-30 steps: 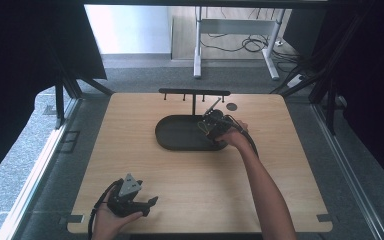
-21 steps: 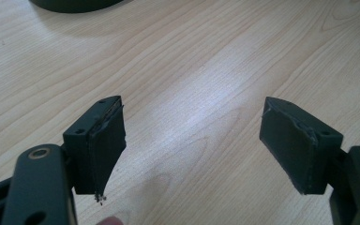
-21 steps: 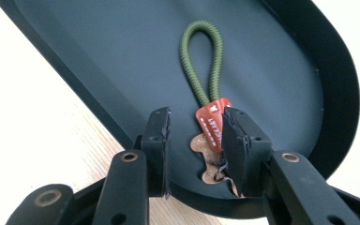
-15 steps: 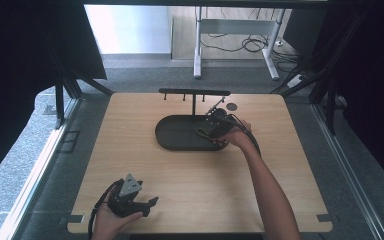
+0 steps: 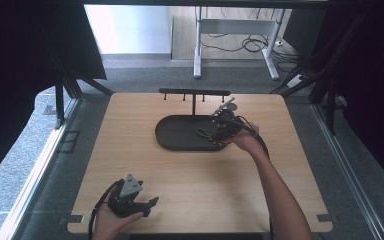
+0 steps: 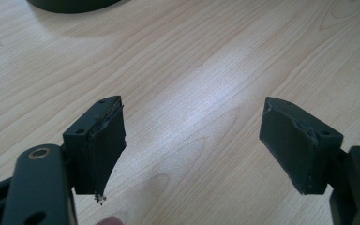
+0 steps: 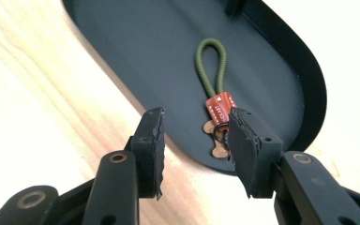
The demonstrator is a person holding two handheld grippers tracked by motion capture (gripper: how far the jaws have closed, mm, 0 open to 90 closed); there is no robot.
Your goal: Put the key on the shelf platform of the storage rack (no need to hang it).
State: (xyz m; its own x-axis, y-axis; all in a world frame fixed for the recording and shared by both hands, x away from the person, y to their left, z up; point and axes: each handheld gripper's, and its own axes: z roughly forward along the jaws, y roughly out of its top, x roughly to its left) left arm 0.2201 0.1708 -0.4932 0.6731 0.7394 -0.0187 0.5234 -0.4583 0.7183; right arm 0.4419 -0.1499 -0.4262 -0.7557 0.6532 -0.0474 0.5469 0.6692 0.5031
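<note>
Right tongs (image 7: 194, 140) edged leftward; tray (image 7: 122, 51) holds keychain (image 7: 214, 70).

We hold two black grippers: our left gripper (image 5: 130, 201) carries a grey three-cornered plate on top and trails a black cable. Our right gripper (image 5: 225, 125) trails a black cable too. Each has blocky black jaws with worn, ragged pads (image 6: 104, 140) and round brass-ringed screw holes; our forearms are bare, no sleeves.

- The red tag (image 7: 220, 107) on the green cord loop (image 7: 211, 61), lying in the tray (image 7: 122, 42) just beyond the right jaw in the right gripper view, carries small white lettering, too blurred to read.
- No other text shows.
</note>
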